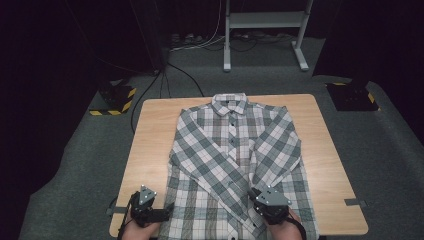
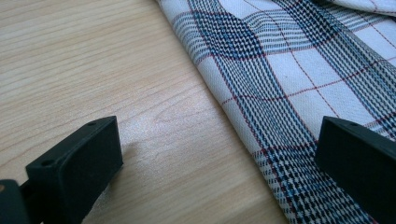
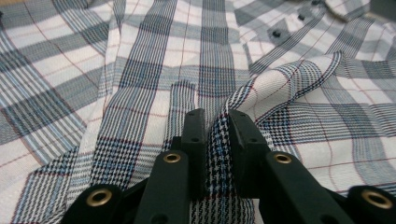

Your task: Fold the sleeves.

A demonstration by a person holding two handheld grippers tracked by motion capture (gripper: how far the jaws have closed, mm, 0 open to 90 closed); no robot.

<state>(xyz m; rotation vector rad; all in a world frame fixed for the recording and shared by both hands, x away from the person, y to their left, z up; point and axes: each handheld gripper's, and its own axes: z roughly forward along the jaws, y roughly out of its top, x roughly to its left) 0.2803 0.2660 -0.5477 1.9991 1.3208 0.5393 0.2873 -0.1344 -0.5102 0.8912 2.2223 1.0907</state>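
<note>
The shirt (image 1: 235, 160) lies buttoned on the table (image 1: 150, 135), sleeves crossed. Your right gripper (image 3: 217, 123) clamps a cuff fold; your left gripper (image 2: 215, 154) straddles the hem, jaws apart. Next: close the left gripper, then fold.

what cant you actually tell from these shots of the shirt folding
- High view: the shirt hem is cut off by the bottom edge, and the right claw body hides its own jaws and the cloth in them.
- High view: the left claw is too small to show whether it touches the shirt edge.
- Right gripper view: the pinched fold hides the table.
</note>
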